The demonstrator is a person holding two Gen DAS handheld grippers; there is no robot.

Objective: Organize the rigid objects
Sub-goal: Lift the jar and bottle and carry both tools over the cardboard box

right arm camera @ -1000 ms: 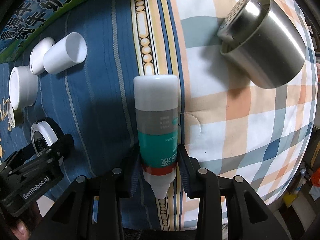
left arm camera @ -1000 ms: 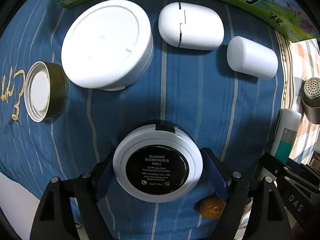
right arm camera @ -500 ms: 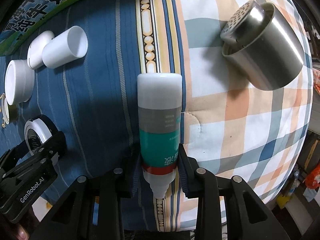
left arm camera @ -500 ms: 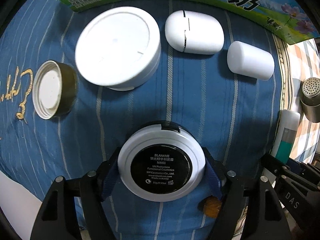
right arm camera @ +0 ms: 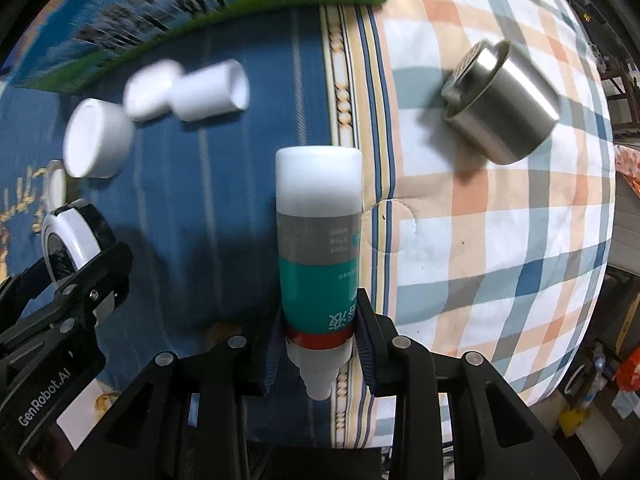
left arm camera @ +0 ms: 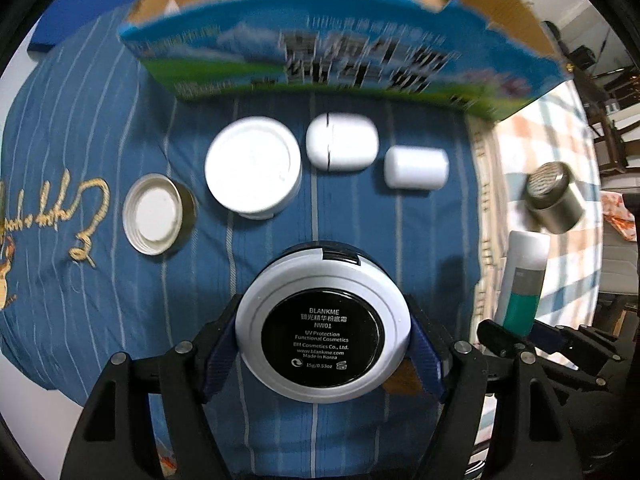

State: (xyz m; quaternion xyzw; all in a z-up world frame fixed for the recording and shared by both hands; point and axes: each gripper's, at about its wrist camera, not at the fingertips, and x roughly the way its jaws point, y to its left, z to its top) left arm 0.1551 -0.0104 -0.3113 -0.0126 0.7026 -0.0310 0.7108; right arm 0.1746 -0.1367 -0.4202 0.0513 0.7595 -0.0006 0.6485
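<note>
We see our left gripper squeezing the round BLANKME compact at 6 o'clock — our right gripper pinches the teal bottle over the bed cover.

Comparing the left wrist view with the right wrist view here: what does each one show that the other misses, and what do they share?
Left wrist only: the printed underside label of the cushion compact clamped in the left tool, and the open top of the cardboard box.

Right wrist only: the nozzle end of the teal bottle pinched in the right tool, and most of the plaid quilt.

Both: the white jar, the white oval case, the white cap, the steel shaker, the gold-rimmed lid and the blue striped cloth.
</note>
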